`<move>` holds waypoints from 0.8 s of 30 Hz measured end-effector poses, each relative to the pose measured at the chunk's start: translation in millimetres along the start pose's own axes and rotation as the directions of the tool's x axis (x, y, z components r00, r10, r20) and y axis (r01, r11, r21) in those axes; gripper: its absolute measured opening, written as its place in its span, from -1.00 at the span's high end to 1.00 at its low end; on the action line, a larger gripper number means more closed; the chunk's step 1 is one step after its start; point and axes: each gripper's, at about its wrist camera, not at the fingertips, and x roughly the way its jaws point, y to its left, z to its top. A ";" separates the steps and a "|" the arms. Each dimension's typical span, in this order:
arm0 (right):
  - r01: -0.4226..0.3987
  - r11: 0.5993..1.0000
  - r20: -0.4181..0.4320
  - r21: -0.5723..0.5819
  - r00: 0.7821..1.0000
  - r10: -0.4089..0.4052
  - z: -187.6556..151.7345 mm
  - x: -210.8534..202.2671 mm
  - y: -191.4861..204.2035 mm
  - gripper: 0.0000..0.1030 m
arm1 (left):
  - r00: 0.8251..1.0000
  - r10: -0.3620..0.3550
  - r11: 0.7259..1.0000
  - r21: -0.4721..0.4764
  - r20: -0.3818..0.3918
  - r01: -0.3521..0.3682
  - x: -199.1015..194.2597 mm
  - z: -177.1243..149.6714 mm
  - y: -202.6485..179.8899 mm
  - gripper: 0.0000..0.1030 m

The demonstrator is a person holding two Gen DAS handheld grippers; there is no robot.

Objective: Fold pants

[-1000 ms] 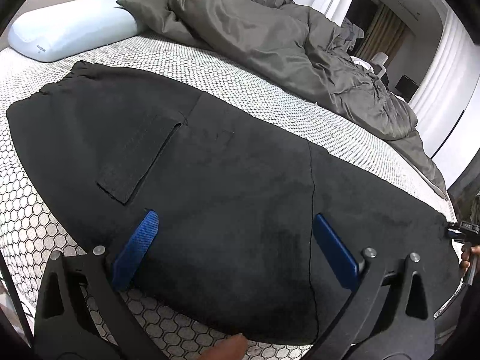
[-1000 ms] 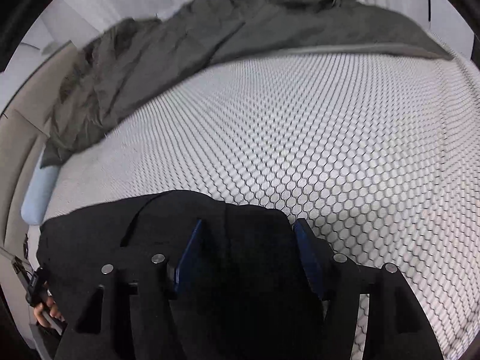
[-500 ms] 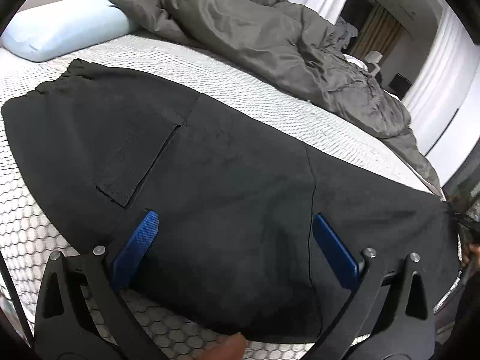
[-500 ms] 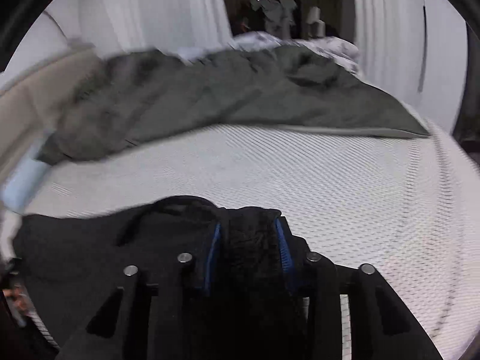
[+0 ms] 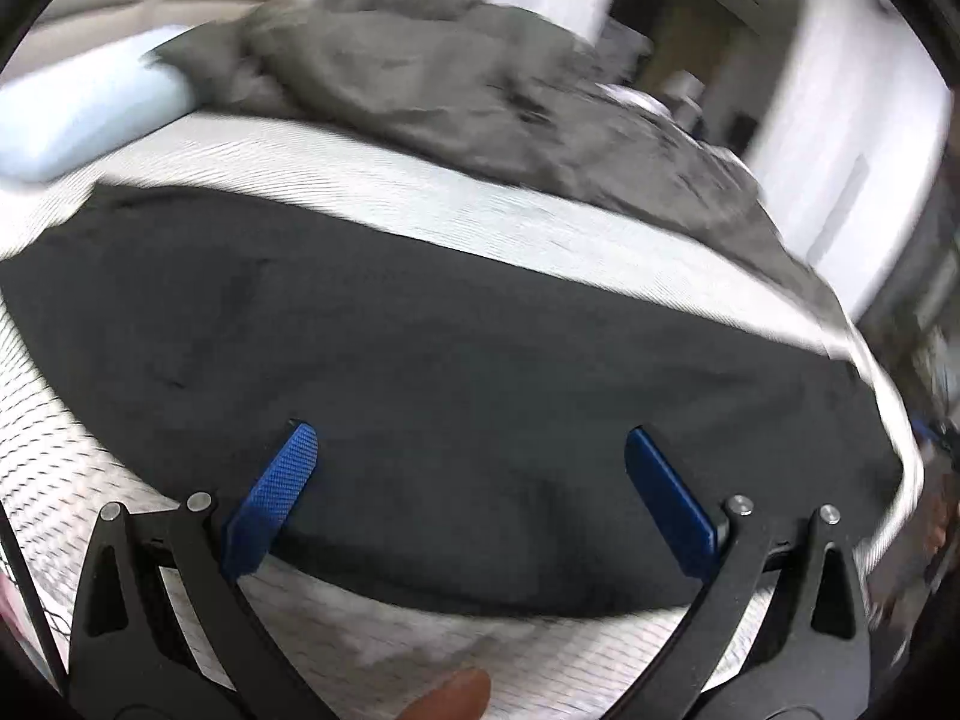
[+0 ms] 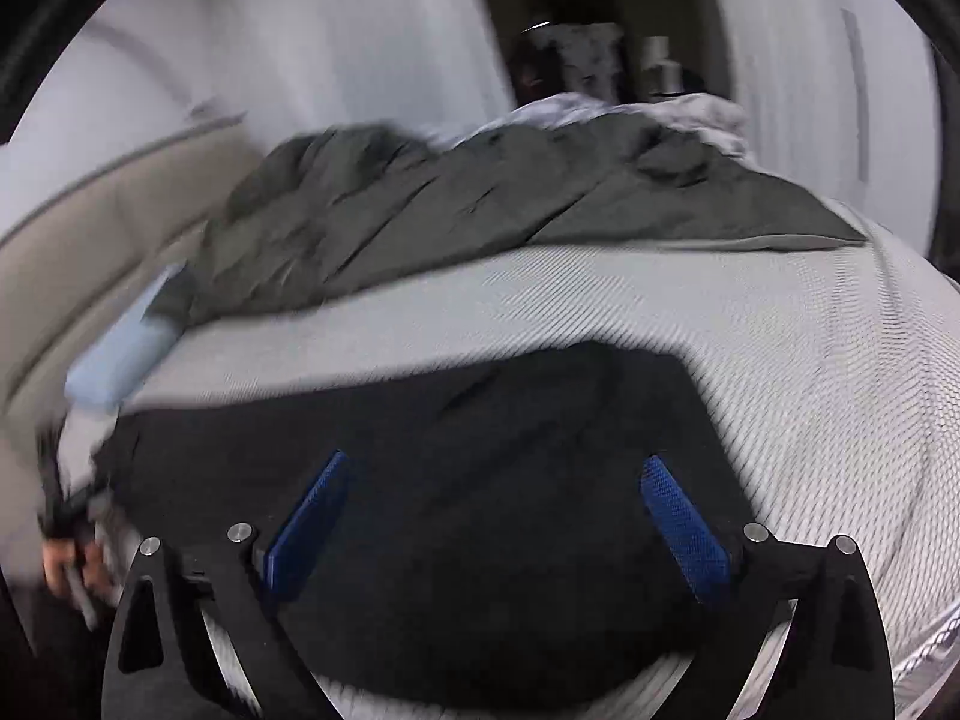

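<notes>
Two views, both motion-blurred.

Left wrist: left gripper (image 5: 471,450) spread wide, nothing between the blue pads (image 5: 270,504), which hang over the pants' near edge. Pants (image 5: 420,348) lie flat across the mattress (image 5: 540,228), running from far left to the right edge of the bed, near hem just past the pads. Grey duvet (image 5: 480,96) bunched behind them, a strip of bare mattress between the two. Pale blue pillow (image 5: 90,114) upper left, duvet corner touching it. A fingertip (image 5: 456,696) shows at bottom centre.

Right wrist: right gripper (image 6: 492,501) with jaws opening, pads wide apart and clear of the cloth; pants (image 6: 480,450) lie under and between them, not pinched. Pants end sits on the mattress (image 6: 810,360), bare honeycomb cover to the right. Duvet (image 6: 480,198) behind, pillow (image 6: 126,360) at left against the headboard (image 6: 90,240). Other hand (image 6: 66,564) visible at the far left edge, too blurred to read.
</notes>
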 end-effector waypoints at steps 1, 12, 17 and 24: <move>-0.012 0.999 -0.010 -0.035 1.000 0.012 -7.9 0.4 11.8 -0.92 | 1.000 -0.021 0.999 0.027 -0.011 0.021 1.8 -1.8 -14.1 -0.99; -0.101 0.949 -0.184 -0.298 0.982 0.047 -81.4 80.8 83.5 -0.02 | 0.989 -0.075 0.923 0.366 -0.126 0.116 62.6 -43.0 -158.6 -0.76; 0.245 0.903 -0.006 -0.354 0.965 -0.264 -90.3 43.8 7.1 0.60 | 0.989 -0.089 0.933 0.337 -0.118 0.125 64.1 -37.2 -128.3 -0.33; 0.203 0.950 -0.053 -0.238 0.974 -0.222 -85.4 41.1 -26.4 1.00 | 0.993 -0.056 0.956 0.282 -0.101 0.083 60.8 -32.2 -94.8 -0.33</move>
